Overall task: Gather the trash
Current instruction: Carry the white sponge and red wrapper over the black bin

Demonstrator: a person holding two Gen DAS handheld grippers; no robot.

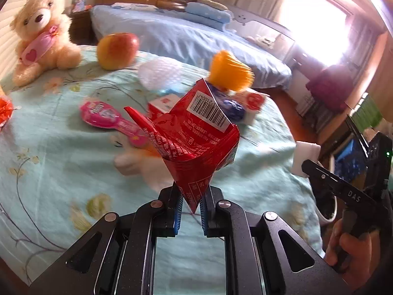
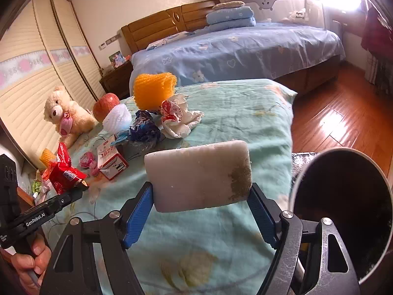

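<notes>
The right gripper [image 2: 200, 204] clamps a dirty white sponge [image 2: 199, 175] crosswise, the bin [image 2: 343, 211] just to its right; the left gripper [image 1: 191, 205] pinches a red wrapper [image 1: 194, 142].

home bedroom: made bed [image 2: 235, 49], wooden headboard [image 2: 172, 22], teddy bear [image 2: 66, 113]

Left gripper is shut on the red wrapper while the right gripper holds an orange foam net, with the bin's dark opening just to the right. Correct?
Not quite. The left gripper is shut on the red wrapper, but the right gripper holds a white sponge block, as the right wrist view shows. The orange foam net lies on the cloth further back. The bin is to the right.
</notes>
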